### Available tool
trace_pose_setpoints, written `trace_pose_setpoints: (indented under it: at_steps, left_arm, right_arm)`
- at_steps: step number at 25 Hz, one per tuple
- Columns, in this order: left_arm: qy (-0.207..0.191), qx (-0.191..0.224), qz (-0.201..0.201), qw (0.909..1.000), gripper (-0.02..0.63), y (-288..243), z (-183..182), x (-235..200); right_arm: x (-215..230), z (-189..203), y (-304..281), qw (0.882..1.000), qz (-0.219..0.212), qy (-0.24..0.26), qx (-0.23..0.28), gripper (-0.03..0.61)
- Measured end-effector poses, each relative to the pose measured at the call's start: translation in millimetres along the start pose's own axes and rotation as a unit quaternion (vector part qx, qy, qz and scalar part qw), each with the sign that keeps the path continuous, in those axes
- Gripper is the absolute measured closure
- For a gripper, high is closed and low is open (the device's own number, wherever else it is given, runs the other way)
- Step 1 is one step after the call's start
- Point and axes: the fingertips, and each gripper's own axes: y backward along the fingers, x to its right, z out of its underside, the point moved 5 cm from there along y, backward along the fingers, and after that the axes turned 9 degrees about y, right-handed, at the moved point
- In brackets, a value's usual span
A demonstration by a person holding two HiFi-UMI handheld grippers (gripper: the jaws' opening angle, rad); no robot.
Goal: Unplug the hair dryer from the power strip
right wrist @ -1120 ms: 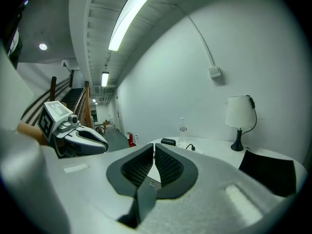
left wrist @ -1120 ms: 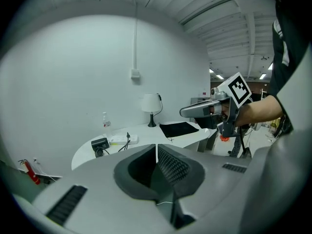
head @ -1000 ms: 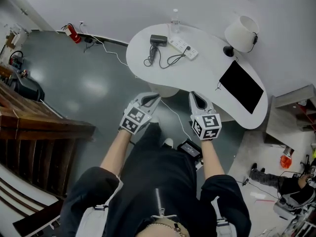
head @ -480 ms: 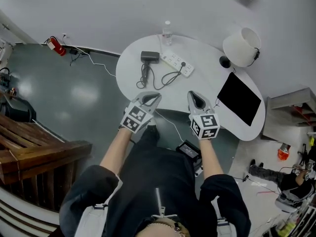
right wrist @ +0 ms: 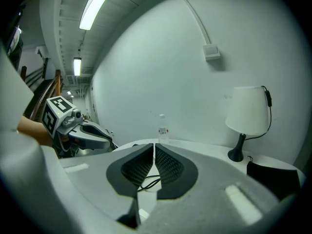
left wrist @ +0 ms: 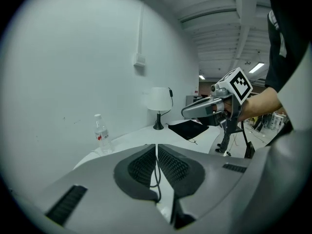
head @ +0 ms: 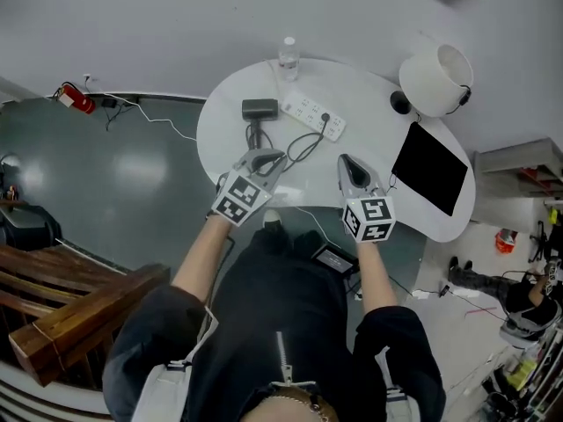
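A white, rounded, kidney-shaped bench (head: 378, 148) stands against a pale wall. Toward its right end lie a flat black rectangular pad (head: 429, 167) and a white-shaded table lamp (head: 435, 79). Along the far edge near the left end rests a long white power strip (head: 310, 116). Just left of it is the hair dryer (head: 259, 109), which has a small, dark grey, boxy body and lies flat. Its thin black cord (head: 303, 146) loops toward the near edge and runs up to a dark plug near the strip's right end. A clear plastic bottle (head: 288, 56) stands upright at the far edge behind them.

The left gripper (head: 274, 158) hovers over the near edge beside the cord loop, with its jaws closed and nothing between them. The right gripper (head: 346, 161) is held above the near edge further right, its jaws likewise together and empty.
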Motion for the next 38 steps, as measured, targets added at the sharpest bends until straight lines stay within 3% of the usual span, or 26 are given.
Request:
trace_pose_setpoints:
  at_steps: [15,23,31,38]
  left_arm:
    - [-0.009,-0.016,0.023,0.9996,0.594,-34,-4,-34]
    - [-0.058,-0.051,0.024,0.9967,0.590,-67,-8,-52]
    - [-0.149,-0.111,0.053,0.9811,0.410,-103,-7,-64]
    - [-0.242,-0.160,0.082,0.9534,0.284,-132,-10,-77]
  right_arm:
    - [19,4,-32,1.000,0.014,-0.019,-0.005,0.572]
    - [38,10,-50,0.999,0.010,-0.031,-0.015,0.572]
    - [52,22,-65,0.999,0.000,-0.037,-0.028,0.572]
    - [63,32,-77,0.998,-0.012,-0.043,-0.040,0.572]
